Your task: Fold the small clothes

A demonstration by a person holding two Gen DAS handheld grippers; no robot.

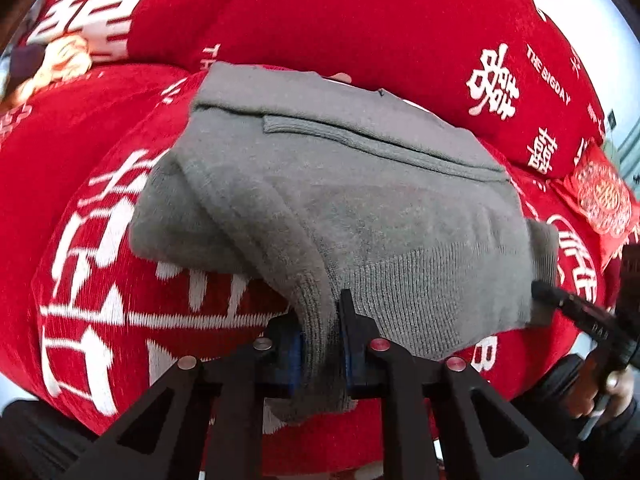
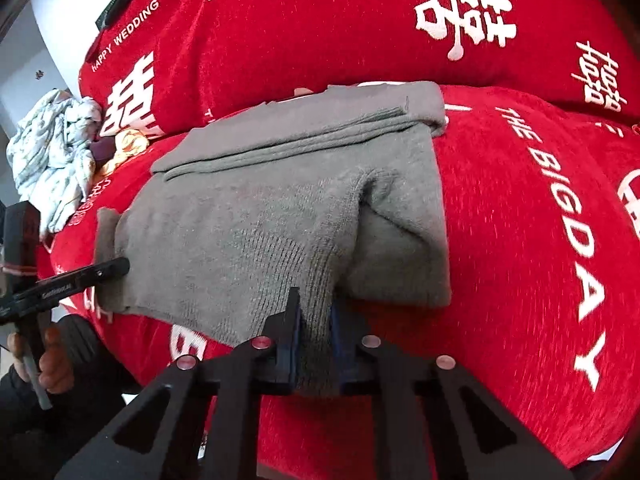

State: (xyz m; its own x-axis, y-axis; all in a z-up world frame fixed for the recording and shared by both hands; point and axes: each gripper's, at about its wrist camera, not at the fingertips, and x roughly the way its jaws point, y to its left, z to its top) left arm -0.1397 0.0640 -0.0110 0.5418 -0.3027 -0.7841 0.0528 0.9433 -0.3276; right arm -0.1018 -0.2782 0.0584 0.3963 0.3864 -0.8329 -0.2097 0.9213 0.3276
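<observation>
A grey knitted garment [image 1: 360, 208] lies partly folded on a red bedspread [image 1: 80, 160] with white lettering. My left gripper [image 1: 322, 344] is shut on the garment's near left edge, with cloth bunched between its blue pads. My right gripper [image 2: 314, 344] is shut on the garment's [image 2: 280, 200] near right edge in the same way. In the left wrist view the right gripper [image 1: 544, 292] shows at the right, its tip at the garment's corner. In the right wrist view the left gripper [image 2: 116, 270] shows at the left, its tip on the garment's edge.
A red pillow [image 2: 360, 20] with white characters lies behind the garment. A heap of pale patterned clothes [image 2: 56, 152] sits at the far left of the bed. A red embroidered pouch [image 1: 600, 196] lies at the right. The bedspread [image 2: 520, 240] extends on all sides.
</observation>
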